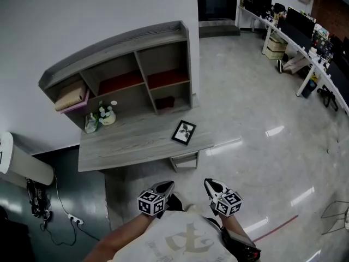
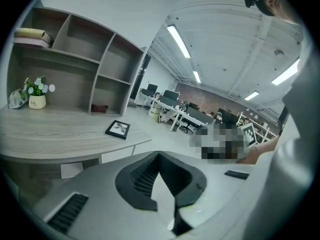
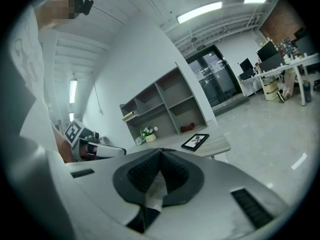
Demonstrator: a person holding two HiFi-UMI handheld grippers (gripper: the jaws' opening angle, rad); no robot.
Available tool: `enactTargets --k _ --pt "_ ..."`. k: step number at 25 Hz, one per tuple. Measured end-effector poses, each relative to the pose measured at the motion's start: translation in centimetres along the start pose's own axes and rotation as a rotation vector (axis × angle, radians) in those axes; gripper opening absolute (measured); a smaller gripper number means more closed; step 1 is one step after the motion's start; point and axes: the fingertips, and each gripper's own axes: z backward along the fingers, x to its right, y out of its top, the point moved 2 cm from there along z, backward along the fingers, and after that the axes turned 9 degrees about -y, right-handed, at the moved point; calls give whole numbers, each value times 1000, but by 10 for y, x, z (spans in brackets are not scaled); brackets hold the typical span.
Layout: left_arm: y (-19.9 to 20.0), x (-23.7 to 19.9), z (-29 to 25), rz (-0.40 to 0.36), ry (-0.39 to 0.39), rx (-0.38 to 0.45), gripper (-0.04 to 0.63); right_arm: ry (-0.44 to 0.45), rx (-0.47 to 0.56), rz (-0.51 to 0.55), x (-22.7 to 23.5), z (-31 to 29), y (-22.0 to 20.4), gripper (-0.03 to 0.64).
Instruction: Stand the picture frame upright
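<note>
A black picture frame (image 1: 184, 132) lies flat near the right front corner of the grey desk (image 1: 125, 143). It also shows in the left gripper view as the frame (image 2: 118, 129) and in the right gripper view as the frame (image 3: 195, 141). My left gripper (image 1: 168, 187) and right gripper (image 1: 209, 184) hang close to my body, well short of the desk. Both are shut with nothing between the jaws. In their own views the left gripper (image 2: 158, 156) and right gripper (image 3: 160, 152) point toward the desk from a distance.
A shelf unit (image 1: 131, 70) stands at the back of the desk, with a small potted plant (image 1: 107, 113) and a folded cloth (image 1: 71, 97) at its left. A drawer unit (image 1: 184, 161) sits under the desk. Office desks (image 1: 305, 42) line the far right across shiny floor.
</note>
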Motion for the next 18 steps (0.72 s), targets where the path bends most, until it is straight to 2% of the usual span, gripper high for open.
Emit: enactTargets --k 7,18 --pt "2 -9 -3 9 15 10 2 28 5 3 -1 -8 -1 5" --pt "14 -24 -10 21 23 41 2 10 2 -1 14 -23 9 5"
